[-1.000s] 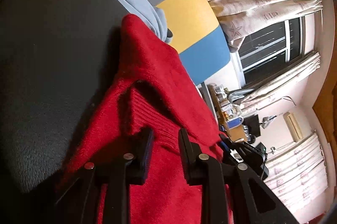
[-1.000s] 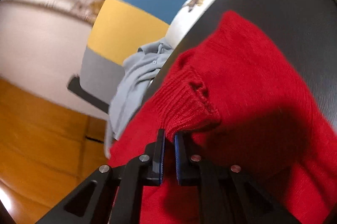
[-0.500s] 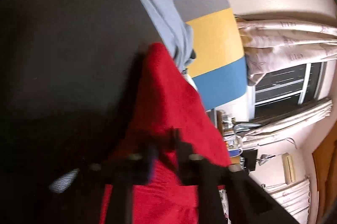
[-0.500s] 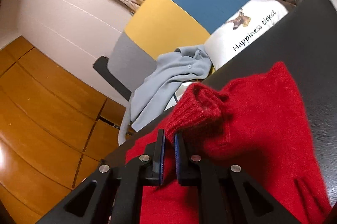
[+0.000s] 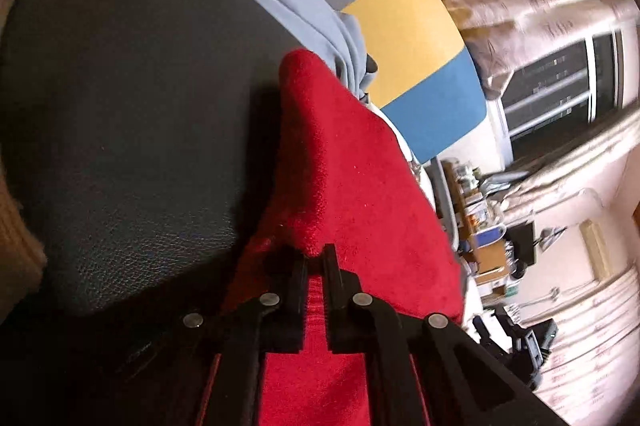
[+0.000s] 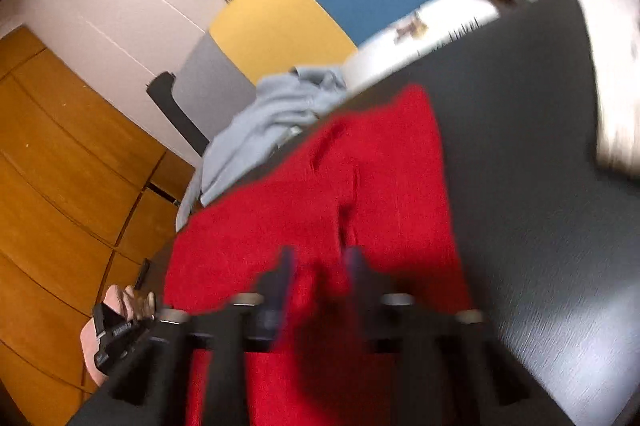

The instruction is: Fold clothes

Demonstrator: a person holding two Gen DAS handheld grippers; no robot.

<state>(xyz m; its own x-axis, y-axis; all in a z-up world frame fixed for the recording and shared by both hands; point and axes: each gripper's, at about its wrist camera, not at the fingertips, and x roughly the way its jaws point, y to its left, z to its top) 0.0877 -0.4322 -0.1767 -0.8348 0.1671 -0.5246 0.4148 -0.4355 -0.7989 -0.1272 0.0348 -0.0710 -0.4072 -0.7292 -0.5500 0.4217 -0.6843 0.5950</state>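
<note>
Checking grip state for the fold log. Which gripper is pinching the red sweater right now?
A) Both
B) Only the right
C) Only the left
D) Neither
C: the left gripper has a fold of the red sweater clamped between its fingers, while the right gripper stands open above the cloth.

The right gripper (image 6: 318, 262) has parted its fingers and released the cuff it pinched; the red sweater (image 6: 340, 194) now lies flatter. The left gripper (image 5: 316, 260) has closed from open onto a sweater fold.
</note>
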